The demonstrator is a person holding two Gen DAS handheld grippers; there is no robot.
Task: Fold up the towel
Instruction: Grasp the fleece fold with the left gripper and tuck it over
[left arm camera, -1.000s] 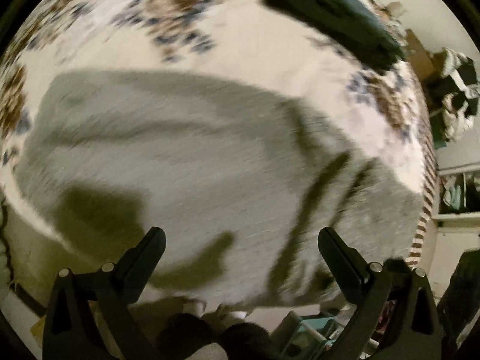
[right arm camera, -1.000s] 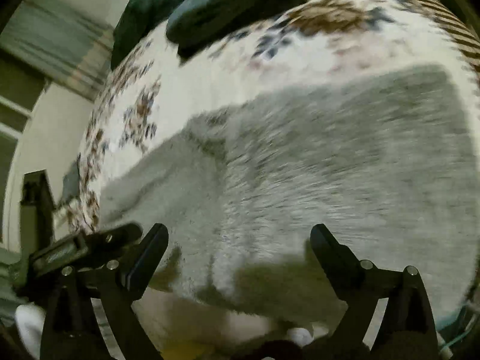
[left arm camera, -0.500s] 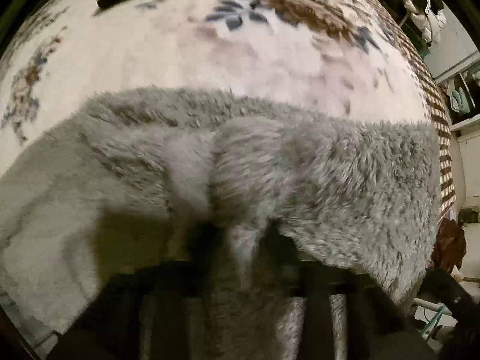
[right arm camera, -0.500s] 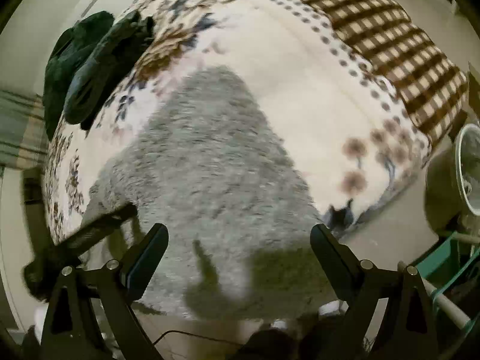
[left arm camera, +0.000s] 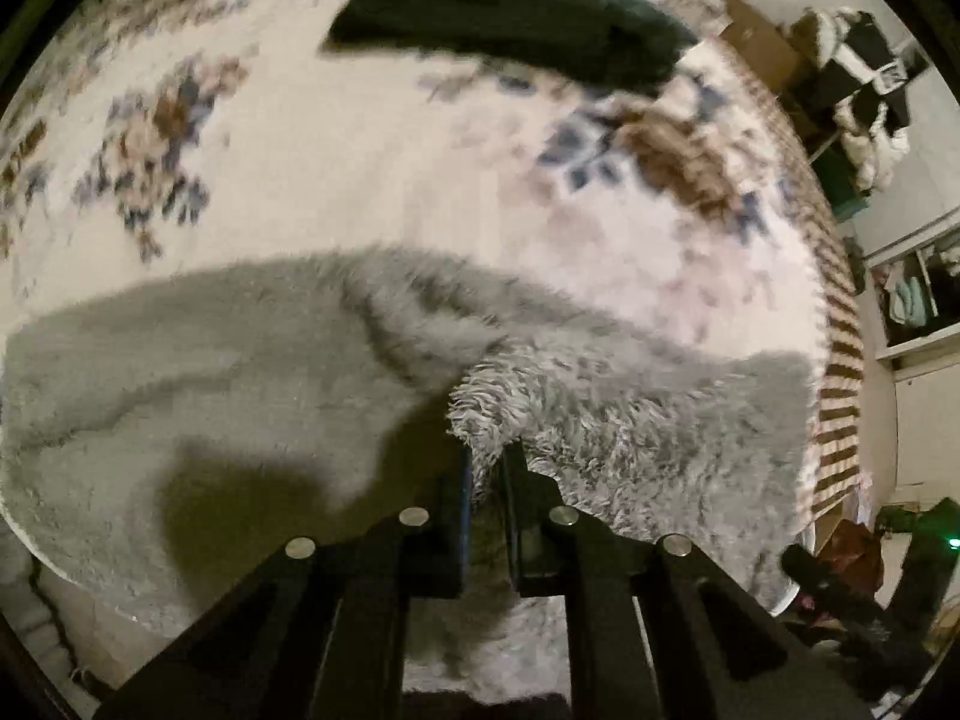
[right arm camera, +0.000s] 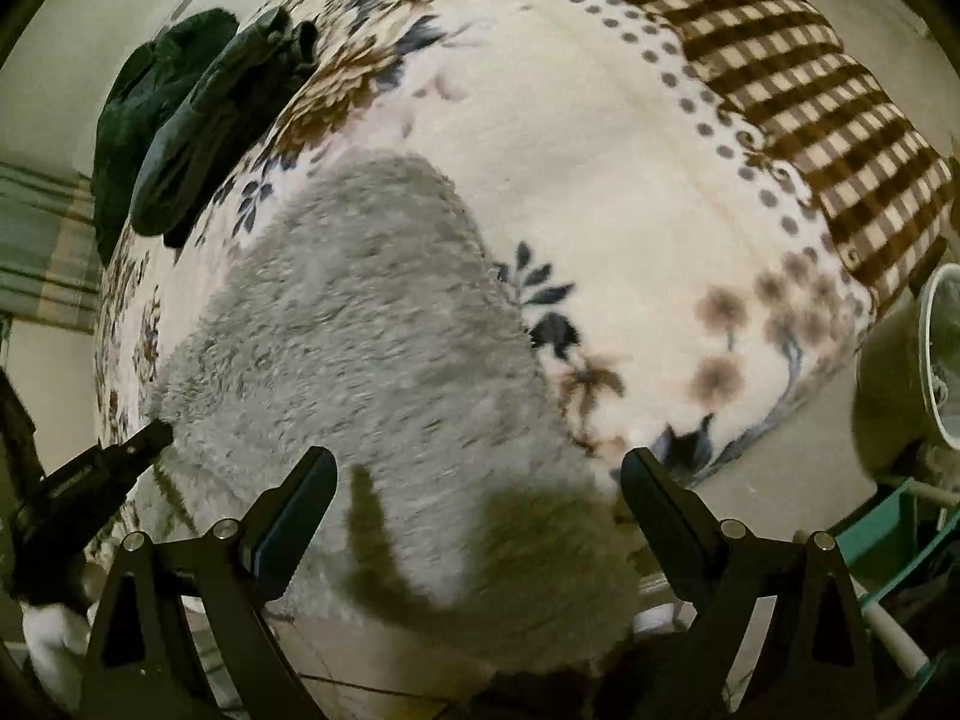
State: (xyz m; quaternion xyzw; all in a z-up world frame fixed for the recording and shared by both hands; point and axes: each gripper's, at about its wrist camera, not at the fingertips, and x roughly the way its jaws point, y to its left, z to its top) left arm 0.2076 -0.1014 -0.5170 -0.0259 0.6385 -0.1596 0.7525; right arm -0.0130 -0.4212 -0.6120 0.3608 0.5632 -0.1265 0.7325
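Bed (right arm camera: 600, 180) first: floral blanket w/ a brown check strip, filling both views ahead of my hand-held grippers. Dark green clothes (right arm camera: 198, 120) piled at the far end, well beyond the towel.

Towel (right arm camera: 372, 360): grey, shaggy, spread on the blanket right under and in front of both tools, near edge hanging off the bed side towards me. In the left view a raised fold (left arm camera: 420, 324) runs up from my grip, so the cloth is lifted there, rest lying flat.

Left hand-held gripper (left arm camera: 483, 468): fingers together, clamped on a towel edge, pile bunched up betw. them. It also shows at the left of the right view, low by the towel's corner.

Right hand-held gripper (right arm camera: 474, 492): fingers wide apart, nothing betw. them, hovering over the near edge, not touching as far as I can tell.

Handling, my guess: soft, floppy, thick pile, light-ish but bulky. Won't hold shape, will sag betw. two grips; fibres may compress and slip, so bite deep into the hem, not just fluff. Right tool should prob. take the near edge at the corner opp. my left, so both carry the same edge over evenly.
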